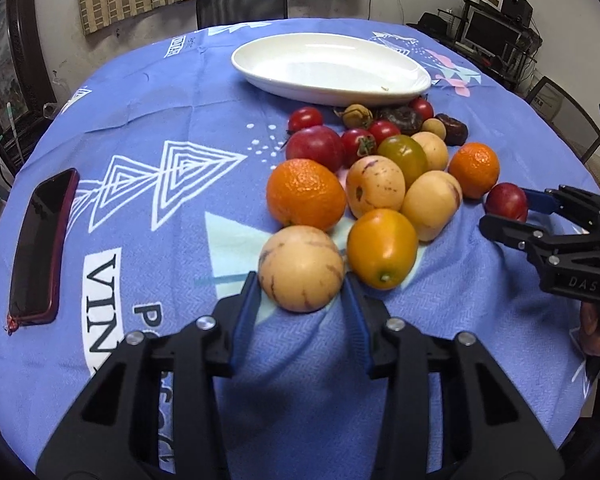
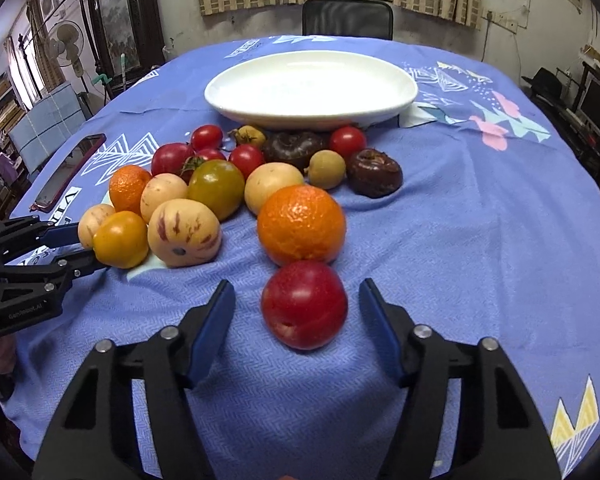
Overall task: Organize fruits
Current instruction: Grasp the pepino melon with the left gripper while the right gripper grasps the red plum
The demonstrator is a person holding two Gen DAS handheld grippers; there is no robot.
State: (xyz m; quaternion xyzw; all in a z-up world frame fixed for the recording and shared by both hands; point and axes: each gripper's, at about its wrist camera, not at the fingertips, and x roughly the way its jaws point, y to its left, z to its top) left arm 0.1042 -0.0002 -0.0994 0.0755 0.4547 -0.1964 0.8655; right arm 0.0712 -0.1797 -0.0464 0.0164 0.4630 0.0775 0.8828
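From the left wrist, the white oval dish [image 1: 332, 68] lies at the far side of the blue cloth [image 1: 160, 128] with no fruit in it, only a tiny speck near its right rim; its long axis runs left to right. The fruit pile sits on the cloth just in front of the dish. The left gripper [image 1: 302, 292] is spread around the nearest pale melon [image 1: 301, 268], its blue pads touching or nearly touching each side. An orange tomato [image 1: 382, 248] lies just right of it, stem end toward the camera. A phone [image 1: 42, 244] lies well to the left. From the right wrist, the dish [image 2: 312, 88] again holds no fruit. The right gripper [image 2: 298, 308] is spread wide, the red plum [image 2: 305, 304] between its fingers and clear of both, an orange [image 2: 302, 224] just behind it.
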